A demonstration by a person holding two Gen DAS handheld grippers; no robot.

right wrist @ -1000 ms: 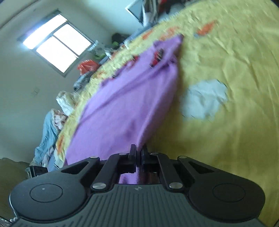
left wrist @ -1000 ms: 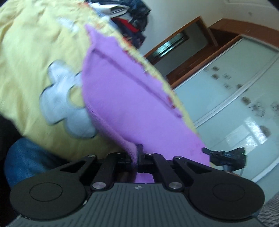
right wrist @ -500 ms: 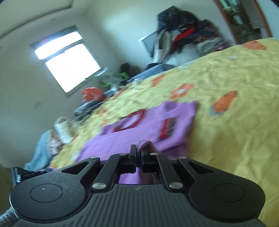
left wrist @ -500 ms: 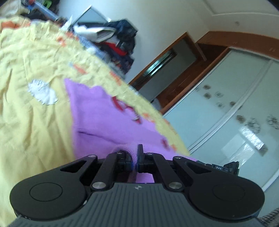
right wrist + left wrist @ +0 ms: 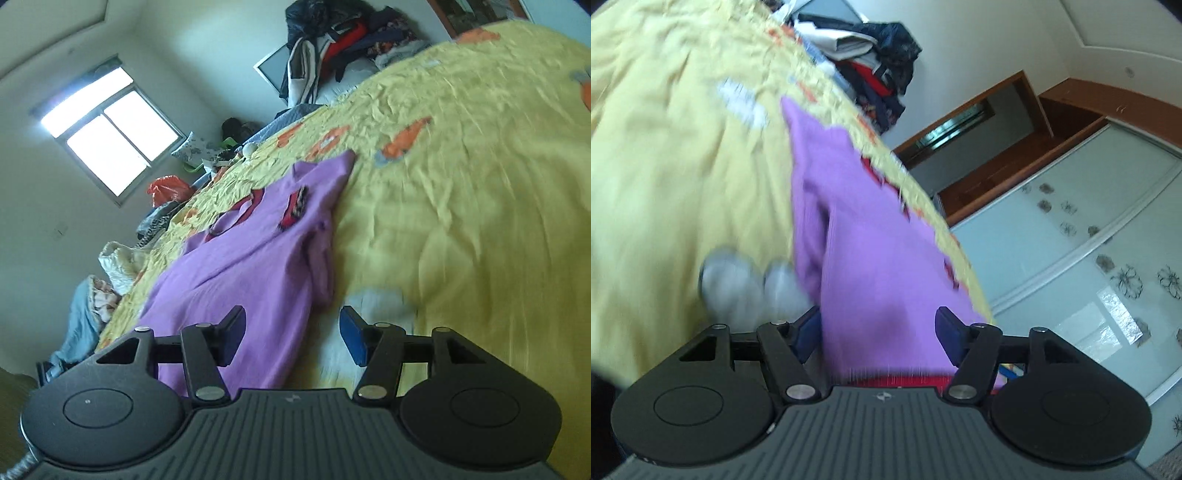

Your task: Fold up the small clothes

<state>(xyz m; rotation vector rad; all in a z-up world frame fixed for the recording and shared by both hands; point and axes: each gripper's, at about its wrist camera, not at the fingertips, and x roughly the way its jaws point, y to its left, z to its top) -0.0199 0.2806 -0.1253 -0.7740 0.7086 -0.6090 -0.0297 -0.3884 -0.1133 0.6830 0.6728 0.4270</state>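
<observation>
Between both opening grippers lies the purple shirt (image 5: 258, 266).

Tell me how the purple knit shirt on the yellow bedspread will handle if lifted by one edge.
The purple knit shirt lies flat with soft creases, so it is probably floppy and will drape. It looks thin, likely light. Its folded sleeve may fall open.

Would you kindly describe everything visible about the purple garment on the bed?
The purple garment is a small shirt of soft, knit-looking cloth with a red-trimmed neckline and a red and dark patch on the front. It lies spread on the yellow bedsheet, one side folded over along its length. Its near edge lies between the jaws of the left gripper and the right gripper; both are opening, pads clear of the cloth.
</observation>
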